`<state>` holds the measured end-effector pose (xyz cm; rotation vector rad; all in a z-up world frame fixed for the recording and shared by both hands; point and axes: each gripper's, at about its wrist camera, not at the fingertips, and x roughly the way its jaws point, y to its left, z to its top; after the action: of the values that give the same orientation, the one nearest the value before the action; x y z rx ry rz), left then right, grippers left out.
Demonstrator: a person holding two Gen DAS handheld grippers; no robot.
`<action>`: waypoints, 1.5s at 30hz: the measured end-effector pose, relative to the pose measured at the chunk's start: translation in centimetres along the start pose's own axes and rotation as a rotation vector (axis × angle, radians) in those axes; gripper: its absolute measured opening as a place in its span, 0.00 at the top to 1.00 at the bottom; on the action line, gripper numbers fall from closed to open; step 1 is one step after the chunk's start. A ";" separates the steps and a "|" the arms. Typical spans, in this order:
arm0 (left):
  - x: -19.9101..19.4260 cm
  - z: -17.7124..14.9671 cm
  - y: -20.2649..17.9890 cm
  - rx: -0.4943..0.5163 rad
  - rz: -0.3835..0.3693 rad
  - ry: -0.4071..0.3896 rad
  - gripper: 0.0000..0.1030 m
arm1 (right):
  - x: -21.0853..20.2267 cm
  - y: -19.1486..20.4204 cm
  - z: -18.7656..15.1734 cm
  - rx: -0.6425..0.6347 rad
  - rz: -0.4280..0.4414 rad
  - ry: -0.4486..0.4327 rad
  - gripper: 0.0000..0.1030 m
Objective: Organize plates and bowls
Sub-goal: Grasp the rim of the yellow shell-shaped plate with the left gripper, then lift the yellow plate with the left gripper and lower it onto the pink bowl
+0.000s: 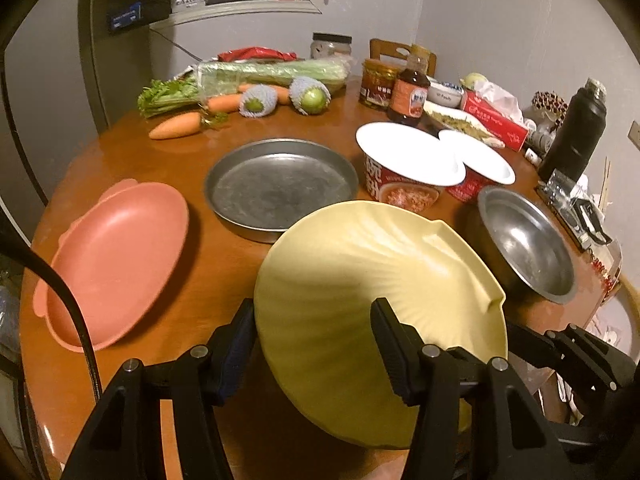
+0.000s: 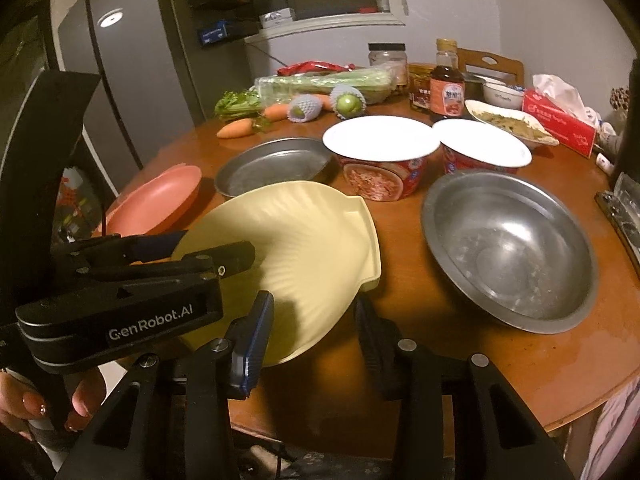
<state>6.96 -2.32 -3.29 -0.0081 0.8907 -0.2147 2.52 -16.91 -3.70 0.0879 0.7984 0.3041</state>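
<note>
Looking along the left tool (image 1: 314,312), we see its two fingers pinching the pale yellow shell-shaped plastic plate (image 1: 360,264), one finger over the ribbed inside and one under the rim. The plate is held tilted over the near part of the round brown wooden desk (image 1: 224,264). In the right wrist view, the near rim of that plate lies between the fingers of the right tool (image 2: 314,304). The gap there is narrow, yet we cannot tell whether its pads press on the rim.

Just beyond, a deep stainless steel bowl (image 2: 508,252) sits to the right of the plate, and a pink oval plastic plate (image 1: 116,264) lies to the left. Behind the yellow plate we find a shallow round metal pan (image 1: 280,188). Beside the pan stand two red instant noodle cups with white lids (image 1: 408,160), side by side.

Farther back lie carrots (image 1: 176,128), celery in clear wrap (image 1: 272,72) and a dark sauce bottle (image 1: 408,92).
</note>
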 end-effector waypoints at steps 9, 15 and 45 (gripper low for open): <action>-2.2 0.3 2.7 -0.054 0.010 -0.046 0.45 | -0.7 2.4 1.3 -0.028 0.033 -0.015 0.58; -3.4 0.5 4.4 -0.077 0.036 -0.064 0.45 | -0.9 4.5 2.1 -0.064 0.042 -0.023 0.58; -5.9 4.9 15.4 -0.126 0.137 -0.110 0.45 | 2.4 14.6 8.9 -0.140 0.142 -0.067 0.58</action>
<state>9.91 13.45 2.87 -0.0754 0.7908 -0.0291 7.06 -1.98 3.66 0.0230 0.7038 0.4885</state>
